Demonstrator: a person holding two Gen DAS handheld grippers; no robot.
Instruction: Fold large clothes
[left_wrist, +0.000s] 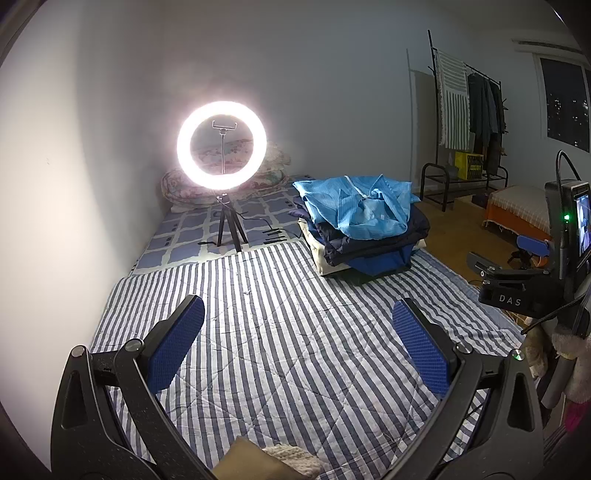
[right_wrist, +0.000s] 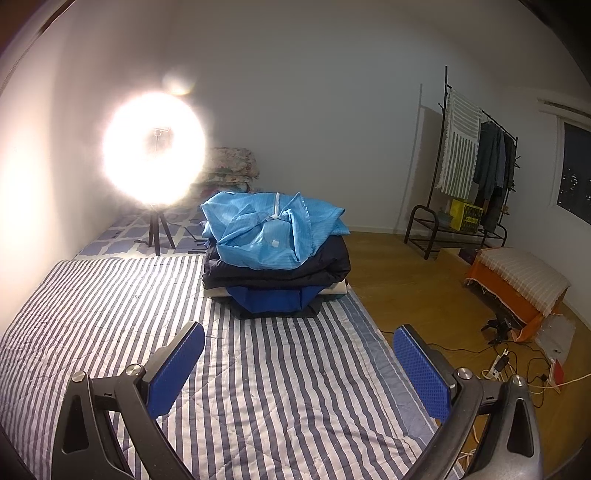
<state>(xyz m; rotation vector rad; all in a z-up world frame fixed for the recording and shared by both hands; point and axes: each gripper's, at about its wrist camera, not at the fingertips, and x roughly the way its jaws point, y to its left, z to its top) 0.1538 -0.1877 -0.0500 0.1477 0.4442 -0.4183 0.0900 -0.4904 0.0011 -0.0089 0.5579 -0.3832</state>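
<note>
Hovering spread-jawed, empty: left gripper (left_wrist: 297, 310), right gripper (right_wrist: 299, 338); clothes pile (right_wrist: 275, 254) near striped quilt (right_wrist: 110, 295) far edge.

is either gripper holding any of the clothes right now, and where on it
Nothing is held. The left gripper and right gripper both have their jaws wide apart over the striped quilt, short of the pile of clothes.

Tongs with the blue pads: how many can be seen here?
2. The left tongs hang open over the striped quilt; the right tongs hang open beside them, facing the clothes pile.
</note>
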